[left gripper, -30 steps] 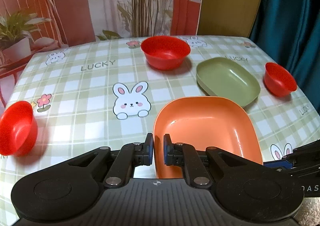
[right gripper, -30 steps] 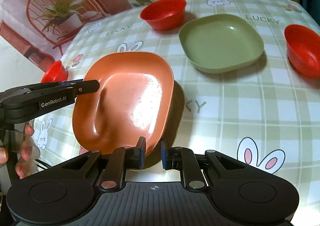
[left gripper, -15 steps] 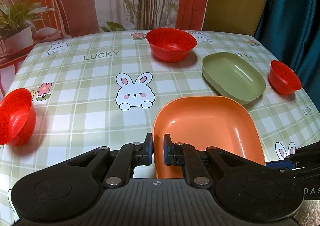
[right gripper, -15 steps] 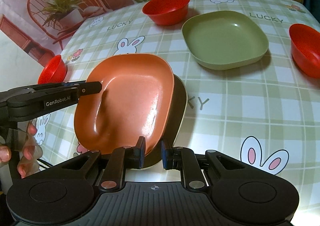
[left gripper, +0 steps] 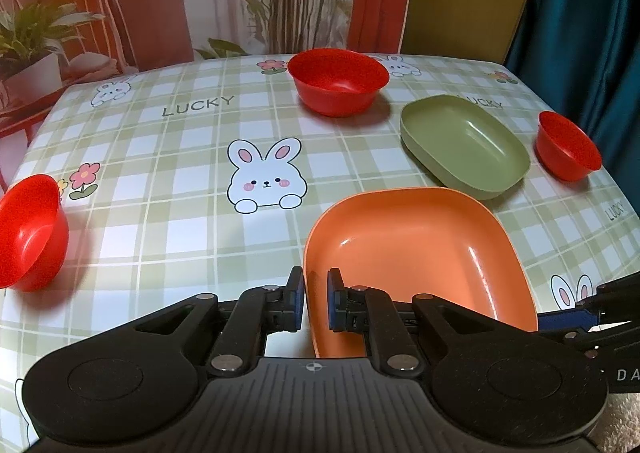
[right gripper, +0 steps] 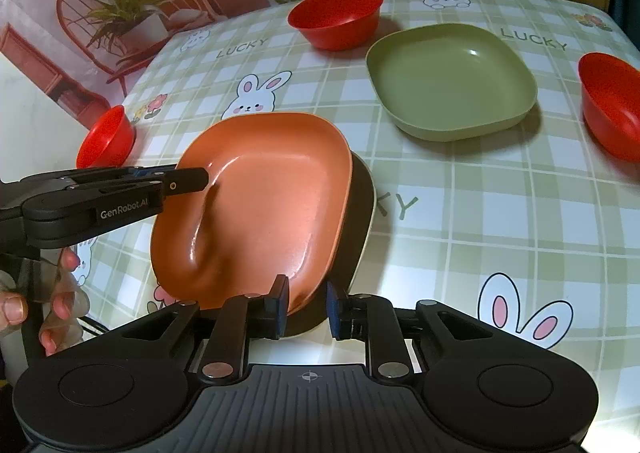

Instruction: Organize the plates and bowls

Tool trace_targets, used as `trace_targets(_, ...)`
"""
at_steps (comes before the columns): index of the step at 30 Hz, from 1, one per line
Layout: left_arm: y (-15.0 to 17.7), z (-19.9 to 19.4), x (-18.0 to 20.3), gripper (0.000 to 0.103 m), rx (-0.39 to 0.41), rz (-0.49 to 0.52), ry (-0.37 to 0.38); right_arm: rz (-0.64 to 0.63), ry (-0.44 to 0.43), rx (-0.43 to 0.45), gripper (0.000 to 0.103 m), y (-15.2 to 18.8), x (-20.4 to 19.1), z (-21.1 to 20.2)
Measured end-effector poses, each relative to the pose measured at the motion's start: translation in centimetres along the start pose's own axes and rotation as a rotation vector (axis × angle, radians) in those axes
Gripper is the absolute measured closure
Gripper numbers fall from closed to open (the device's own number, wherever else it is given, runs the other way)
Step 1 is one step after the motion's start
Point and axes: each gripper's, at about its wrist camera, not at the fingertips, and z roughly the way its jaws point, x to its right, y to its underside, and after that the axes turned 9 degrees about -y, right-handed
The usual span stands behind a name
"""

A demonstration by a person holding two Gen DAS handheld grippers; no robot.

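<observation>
Moved: right tongs (right gripper: 306,307) just spread, letting go of orange plate (right gripper: 256,209).
Left tongs (left gripper: 316,303): pinching plate's rim, maybe above table (left gripper: 160,221).
Left: green plate (right gripper: 452,81), red bowls unstacked.

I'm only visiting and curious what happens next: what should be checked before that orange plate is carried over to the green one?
1. Left tongs shut on the orange plate rim: ok.
2. Right tongs released: ok. Their jaws have just been opening, and the rim sits between them with a gap on one side.
3. Green plate empty and ready: ok.
4. Way to the green plate free: ok. The large red bowl and small red bowl stand beside it, apart.
5. One-sided grip firm enough for the tilted plate: cannot tell.
</observation>
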Motion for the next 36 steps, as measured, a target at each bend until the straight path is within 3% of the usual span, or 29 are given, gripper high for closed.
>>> trace_targets(15,0.3,0.2,-0.2,0.091,-0.012,-0.005,0.008,-0.009,0.044,0.057,0.077,-1.9,1.2,-0.5)
trace_targets(27,0.3,0.4,-0.4,0.091,-0.017,-0.014,0.007,-0.001,0.032,0.018,0.09,-1.0,1.5,0.0)
trace_targets(36,0.5,0.7,-0.5,0.086,-0.022,-0.024,0.006,0.011,0.054,0.039,0.082,-1.7,1.6,0.5)
